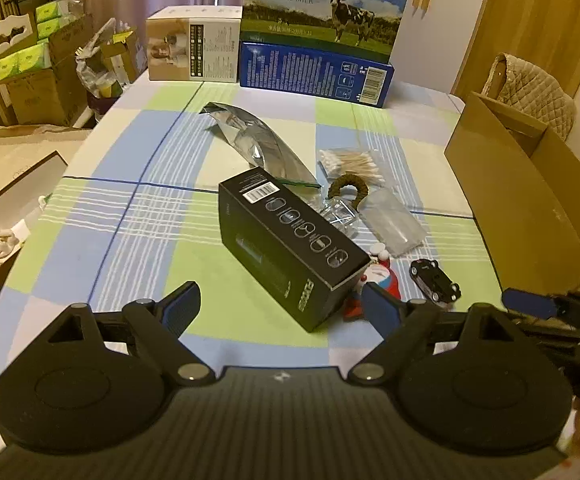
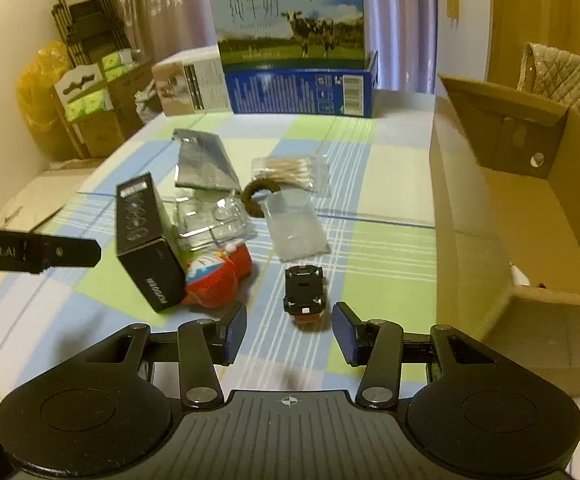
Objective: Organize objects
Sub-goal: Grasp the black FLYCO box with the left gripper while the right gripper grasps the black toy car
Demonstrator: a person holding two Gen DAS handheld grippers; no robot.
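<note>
While the left hand-held gripper (image 1: 281, 304) is hovering wide open and empty before the black box (image 1: 290, 244), the right hand-held gripper (image 2: 290, 330) is gaping empty just short of the toy car (image 2: 304, 294). A carton (image 2: 530, 216) is sitting at the tabletop's (image 2: 390, 176) right edge.

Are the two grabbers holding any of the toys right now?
No, both are empty. The left gripper is open near the black box; the right gripper is open just behind the toy car.

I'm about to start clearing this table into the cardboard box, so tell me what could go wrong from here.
1. The black box leans against the red plush toy; lifting either could shift or topple the other.
2. The toy car sits just ahead of the open right gripper; on wheels, it may roll away if nudged.
3. The clear plastic packets overlap the woven ring; grabbing one may drag its neighbours.
</note>
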